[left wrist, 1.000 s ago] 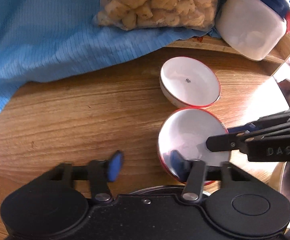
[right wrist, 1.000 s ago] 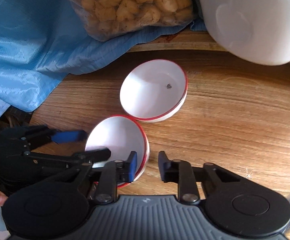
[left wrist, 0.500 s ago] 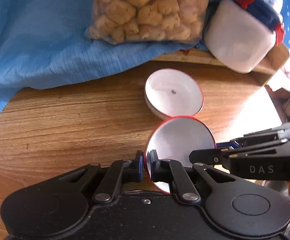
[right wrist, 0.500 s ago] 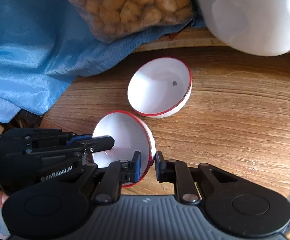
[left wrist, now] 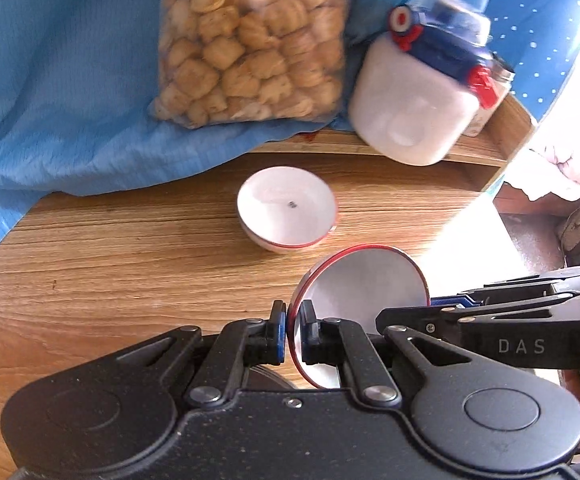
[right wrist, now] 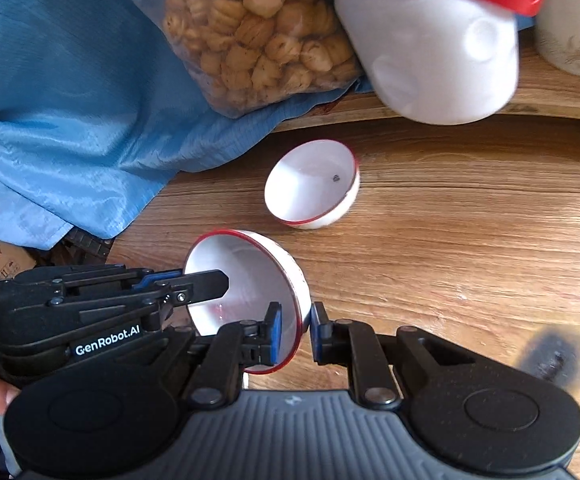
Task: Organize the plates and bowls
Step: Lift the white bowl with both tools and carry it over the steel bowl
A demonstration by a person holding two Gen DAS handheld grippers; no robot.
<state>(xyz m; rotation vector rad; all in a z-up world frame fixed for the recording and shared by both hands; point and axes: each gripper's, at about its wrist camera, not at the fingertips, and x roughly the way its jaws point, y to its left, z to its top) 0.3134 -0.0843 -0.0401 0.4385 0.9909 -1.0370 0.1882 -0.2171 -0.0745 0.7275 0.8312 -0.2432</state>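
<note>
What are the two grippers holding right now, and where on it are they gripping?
Both hold the same red-rimmed white bowl by its rim: the left gripper pinches one edge, the right gripper the opposite edge.

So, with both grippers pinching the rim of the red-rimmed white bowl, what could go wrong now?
1. The lifted red-rimmed white bowl is held tilted, only by its thin rim, by the left gripper and the right gripper; it may slip or twist.
2. If the hands pull unevenly, the rim may slip out of one grip.
3. Lowered carelessly, it may knock the second red-rimmed white bowl on the wooden table.
</note>
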